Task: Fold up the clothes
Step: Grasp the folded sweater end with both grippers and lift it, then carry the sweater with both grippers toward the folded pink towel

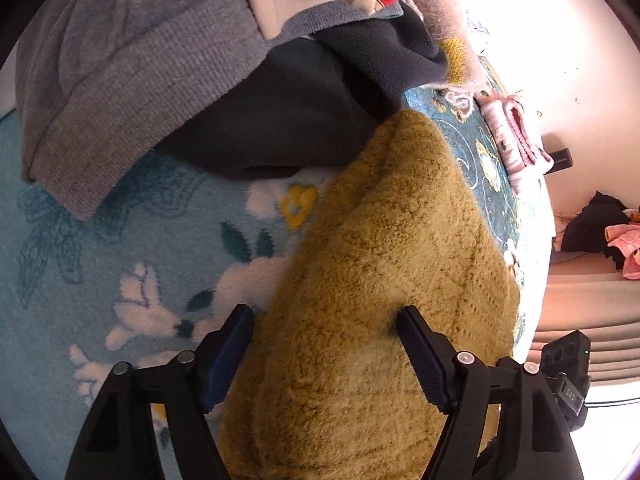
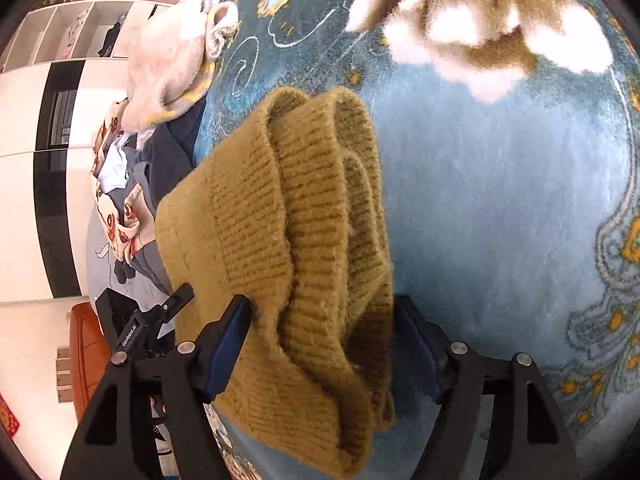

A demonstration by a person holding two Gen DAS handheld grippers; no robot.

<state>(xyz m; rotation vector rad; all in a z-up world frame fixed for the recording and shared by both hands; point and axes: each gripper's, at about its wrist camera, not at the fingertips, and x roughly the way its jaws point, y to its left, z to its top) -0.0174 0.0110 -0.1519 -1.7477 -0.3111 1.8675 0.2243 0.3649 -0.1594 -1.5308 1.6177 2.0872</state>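
Note:
A mustard-yellow knitted sweater lies folded on a blue floral blanket. My left gripper is open, with its jaws wide apart around the sweater's near end; the fabric bulges between the fingers. In the right wrist view the same sweater shows its ribbed, bunched edge. My right gripper is also open, its jaws straddling the thick ribbed folds without pinching them.
A grey knit garment and a dark fleece one lie piled behind the sweater. Folded pink cloth sits at the bed's far edge. A fluffy white garment and mixed clothes lie left of the sweater.

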